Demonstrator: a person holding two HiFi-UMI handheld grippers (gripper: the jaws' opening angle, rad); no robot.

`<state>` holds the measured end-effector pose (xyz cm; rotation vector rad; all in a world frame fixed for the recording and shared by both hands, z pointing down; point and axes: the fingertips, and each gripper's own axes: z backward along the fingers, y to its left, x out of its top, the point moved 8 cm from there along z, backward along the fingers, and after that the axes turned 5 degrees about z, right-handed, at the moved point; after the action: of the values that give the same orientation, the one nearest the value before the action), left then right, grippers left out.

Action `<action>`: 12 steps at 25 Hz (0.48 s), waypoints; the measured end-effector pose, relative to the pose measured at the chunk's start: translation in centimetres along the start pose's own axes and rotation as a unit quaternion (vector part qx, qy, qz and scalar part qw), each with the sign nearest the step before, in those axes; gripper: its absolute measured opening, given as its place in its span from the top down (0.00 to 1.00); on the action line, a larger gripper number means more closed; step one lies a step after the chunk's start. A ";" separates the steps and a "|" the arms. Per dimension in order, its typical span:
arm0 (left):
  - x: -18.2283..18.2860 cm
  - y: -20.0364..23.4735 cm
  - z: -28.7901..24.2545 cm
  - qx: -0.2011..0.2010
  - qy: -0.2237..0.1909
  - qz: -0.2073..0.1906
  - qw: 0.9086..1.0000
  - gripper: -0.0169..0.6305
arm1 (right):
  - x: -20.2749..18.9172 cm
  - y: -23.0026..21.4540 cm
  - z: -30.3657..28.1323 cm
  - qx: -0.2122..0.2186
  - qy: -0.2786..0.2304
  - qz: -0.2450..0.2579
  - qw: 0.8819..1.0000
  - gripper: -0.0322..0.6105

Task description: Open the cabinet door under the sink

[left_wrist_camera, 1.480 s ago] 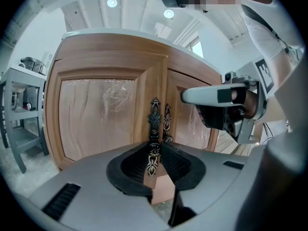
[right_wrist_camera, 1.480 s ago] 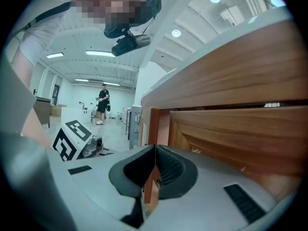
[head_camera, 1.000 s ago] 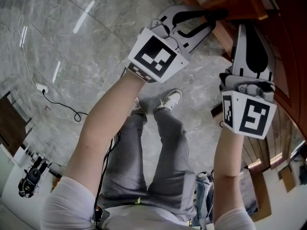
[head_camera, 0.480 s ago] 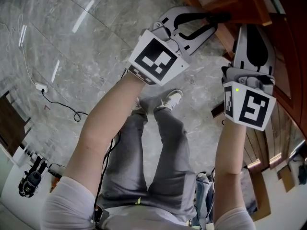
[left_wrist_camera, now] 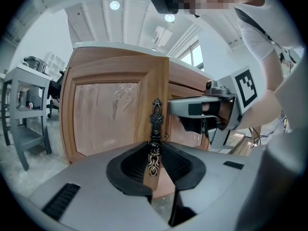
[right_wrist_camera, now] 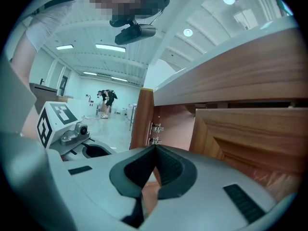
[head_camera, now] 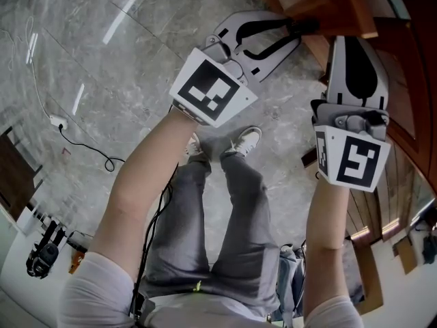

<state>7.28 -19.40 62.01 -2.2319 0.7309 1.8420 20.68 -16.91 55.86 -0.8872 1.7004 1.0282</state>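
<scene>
The wooden cabinet door stands swung out, its ornate dark metal handle running down its free edge. My left gripper is shut on that handle low down; in the head view the left gripper reaches to the door at the top. My right gripper points at the cabinet front just to the right, jaws shut with nothing seen between them. In its own view the right gripper faces the open cabinet, with hinges on the inner wall and a second door at right.
Grey marble floor lies below, with a white power strip and black cable at left. The person's legs and shoes stand under the grippers. A grey shelf cart is left of the door. People stand far off.
My left gripper has shifted a little left with the handle in it, and the door has swung slightly further out. The right gripper has barely moved.
</scene>
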 end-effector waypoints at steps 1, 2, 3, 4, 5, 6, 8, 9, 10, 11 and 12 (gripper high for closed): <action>0.1 -0.1 0.0 0.001 0.000 -0.002 1.000 0.83 | 0.2 -0.2 0.0 0.001 -0.004 -0.002 1.000 0.90; 0.2 -0.1 0.1 0.002 0.000 -0.003 1.000 0.83 | 0.4 -0.2 -0.1 0.002 -0.007 -0.003 1.000 0.90; 0.1 -0.1 0.4 0.002 0.001 -0.005 1.000 0.83 | 0.6 -0.2 -0.3 0.004 -0.010 -0.004 1.000 0.90; -0.1 0.0 0.7 0.002 0.002 -0.007 1.000 0.83 | 0.7 0.0 -0.6 0.006 -0.011 -0.005 1.000 0.90; -0.3 0.1 1.2 0.001 0.004 -0.009 1.000 0.83 | 0.7 0.4 -0.9 0.008 -0.012 -0.006 1.000 0.90; -0.4 0.2 1.7 0.001 0.005 -0.011 1.000 0.83 | 0.7 0.9 -1.0 0.009 -0.012 -0.006 1.000 0.90; -0.6 0.3 2.5 0.002 0.001 -0.009 1.000 0.83 | 1.0 1.6 -1.1 0.011 -0.013 -0.006 1.000 0.90; -0.5 0.3 2.8 0.005 -0.001 -0.007 1.000 0.83 | 1.1 1.8 -1.1 0.011 -0.015 -0.005 1.000 0.90; -0.5 0.3 3.0 0.008 -0.002 -0.006 1.000 0.83 | 1.2 2.0 -1.0 0.012 -0.016 -0.005 1.000 0.90; -0.5 0.3 3.1 0.012 -0.001 -0.004 1.000 0.83 | 1.3 2.1 -1.0 0.012 -0.017 -0.005 1.000 0.90; -0.5 0.3 3.3 0.015 0.001 -0.003 1.000 0.83 | 1.3 2.3 -0.9 0.012 -0.018 -0.006 1.000 0.90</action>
<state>4.21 -18.12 61.79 -2.2155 0.7481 1.8134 17.95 -17.03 55.38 -0.8566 1.6723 1.0086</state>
